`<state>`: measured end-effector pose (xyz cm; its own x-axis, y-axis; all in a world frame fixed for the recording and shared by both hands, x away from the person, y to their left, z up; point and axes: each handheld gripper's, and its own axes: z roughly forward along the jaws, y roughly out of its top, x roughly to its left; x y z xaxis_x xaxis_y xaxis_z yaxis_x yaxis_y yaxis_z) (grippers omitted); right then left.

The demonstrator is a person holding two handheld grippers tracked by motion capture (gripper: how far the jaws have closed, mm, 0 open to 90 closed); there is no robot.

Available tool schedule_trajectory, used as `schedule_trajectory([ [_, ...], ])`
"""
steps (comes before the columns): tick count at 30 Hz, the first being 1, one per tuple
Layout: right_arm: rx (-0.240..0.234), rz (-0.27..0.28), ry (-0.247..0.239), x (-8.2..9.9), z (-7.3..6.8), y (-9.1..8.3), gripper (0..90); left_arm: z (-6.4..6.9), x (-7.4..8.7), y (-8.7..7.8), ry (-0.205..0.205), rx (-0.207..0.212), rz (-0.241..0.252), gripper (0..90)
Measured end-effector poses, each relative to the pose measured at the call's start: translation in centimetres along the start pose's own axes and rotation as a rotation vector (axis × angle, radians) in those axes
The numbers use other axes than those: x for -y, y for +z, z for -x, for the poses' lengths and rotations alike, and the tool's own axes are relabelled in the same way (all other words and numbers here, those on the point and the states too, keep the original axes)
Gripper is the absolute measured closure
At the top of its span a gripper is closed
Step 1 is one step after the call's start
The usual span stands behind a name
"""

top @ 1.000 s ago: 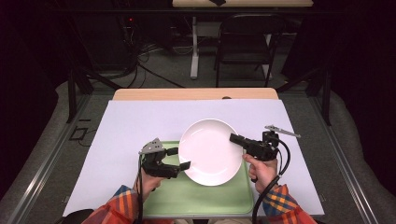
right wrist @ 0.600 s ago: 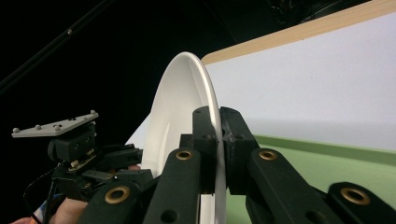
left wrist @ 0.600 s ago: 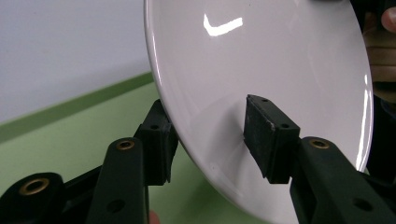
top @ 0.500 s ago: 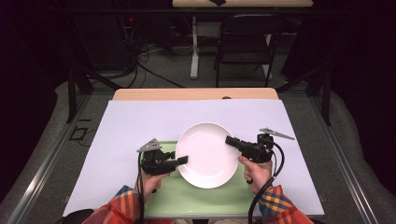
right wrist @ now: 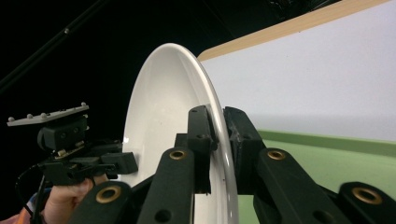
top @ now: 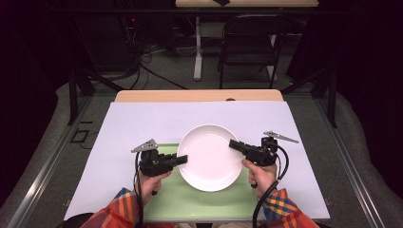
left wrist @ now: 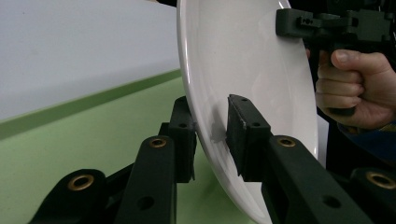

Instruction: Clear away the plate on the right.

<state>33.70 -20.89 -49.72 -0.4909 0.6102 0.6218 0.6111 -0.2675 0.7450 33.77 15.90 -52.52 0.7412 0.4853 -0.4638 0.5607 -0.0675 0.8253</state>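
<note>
A white plate (top: 209,156) hangs over a green mat (top: 190,199), held at both sides. My left gripper (top: 183,159) has its jaws on the plate's left rim; they have just been closing. In the left gripper view the plate (left wrist: 252,56) passes between my left gripper's (left wrist: 212,135) pads, which press on it. My right gripper (top: 233,144) grips the right rim. In the right gripper view the plate (right wrist: 163,102) sits between my right gripper's (right wrist: 219,135) pads; these jaws have just been opening slightly but still touch the rim.
The mat lies on a white sheet (top: 142,123) that covers the table, whose wooden far edge (top: 199,96) shows. A black chair (top: 249,42) and cables stand on the floor beyond. Free room lies on the sheet to the left, right and far side.
The left gripper's wide jaws have closed onto the plate's left rim. The plate and the right gripper have shifted slightly to the left.
</note>
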Motion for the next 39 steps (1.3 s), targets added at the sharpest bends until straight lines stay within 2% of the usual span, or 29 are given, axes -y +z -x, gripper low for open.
schedule_trajectory([
  [1, 0.000, -0.013, -0.001, 0.1, 0.0, 0.1, 79.5, 0.0, -0.1, -0.1, 0.001, -0.001, 0.003, 74.5],
  [5, -0.008, -0.010, -0.011, 0.1, -0.1, 0.2, 79.0, -0.1, -0.3, -0.6, 0.017, 0.012, 0.012, 75.7],
  [6, -0.013, -0.011, -0.016, 0.2, -0.2, 0.3, 78.5, -0.1, -0.5, -0.9, 0.033, 0.011, 0.010, 76.3],
  [9, -0.011, -0.019, -0.025, 0.3, -0.4, 0.4, 77.8, -0.1, -0.6, -1.2, 0.041, 0.006, 0.007, 76.8],
  [17, -0.018, -0.043, -0.070, 0.6, -1.2, 0.6, 76.4, 0.0, -0.9, -2.2, 0.038, 0.011, 0.002, 79.2],
  [20, -0.019, -0.058, -0.072, 0.9, -1.3, 0.8, 75.5, 0.1, -0.9, -2.5, 0.042, 0.007, -0.005, 80.0],
  [26, -0.012, -0.086, -0.085, 1.2, -1.6, 1.0, 74.7, -0.1, -0.9, -3.0, 0.028, 0.016, -0.018, 81.3],
  [31, -0.008, -0.114, -0.093, 1.6, -1.8, 1.1, 74.5, 0.0, -0.9, -3.3, 0.022, 0.006, -0.043, 81.4],
  [32, -0.009, -0.118, -0.090, 1.7, -1.8, 1.1, 74.5, 0.0, -0.9, -3.3, 0.007, 0.001, -0.054, 81.4],
  [34, -0.008, -0.124, -0.091, 1.8, -1.8, 1.2, 74.4, 0.0, -0.9, -3.3, 0.004, -0.007, -0.063, 81.4],
  [39, -0.002, -0.176, -0.082, 2.4, -1.6, 1.7, 74.3, -0.4, -0.8, -3.5, -0.034, -0.032, -0.098, 81.2],
])
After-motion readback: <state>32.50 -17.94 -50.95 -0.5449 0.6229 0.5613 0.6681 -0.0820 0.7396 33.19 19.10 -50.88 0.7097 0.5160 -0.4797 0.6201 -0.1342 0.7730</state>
